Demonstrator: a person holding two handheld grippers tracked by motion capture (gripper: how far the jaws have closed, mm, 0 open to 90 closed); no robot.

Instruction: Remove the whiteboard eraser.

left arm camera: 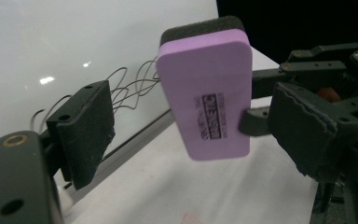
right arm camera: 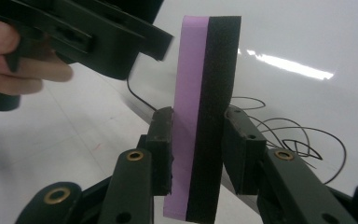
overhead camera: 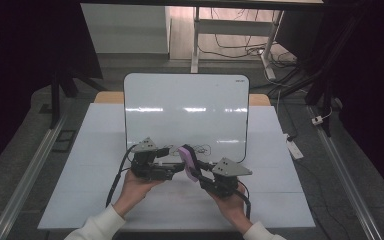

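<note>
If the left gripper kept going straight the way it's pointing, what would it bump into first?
Most likely the purple eraser, which sits right ahead between the left gripper's open jaws. The right gripper is holding it. How close it is cannot be judged exactly.

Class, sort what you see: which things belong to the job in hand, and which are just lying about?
In the job:
- purple eraser, clamped in the right tool
- whiteboard with black scribbles
- left tool, open beside the eraser

Lying about:
- cables on the floor
- power strip

The right hand-held gripper [overhead camera: 198,172] is clamped shut on something, while the left hand-held gripper [overhead camera: 176,164] gapes open beside it.
</note>
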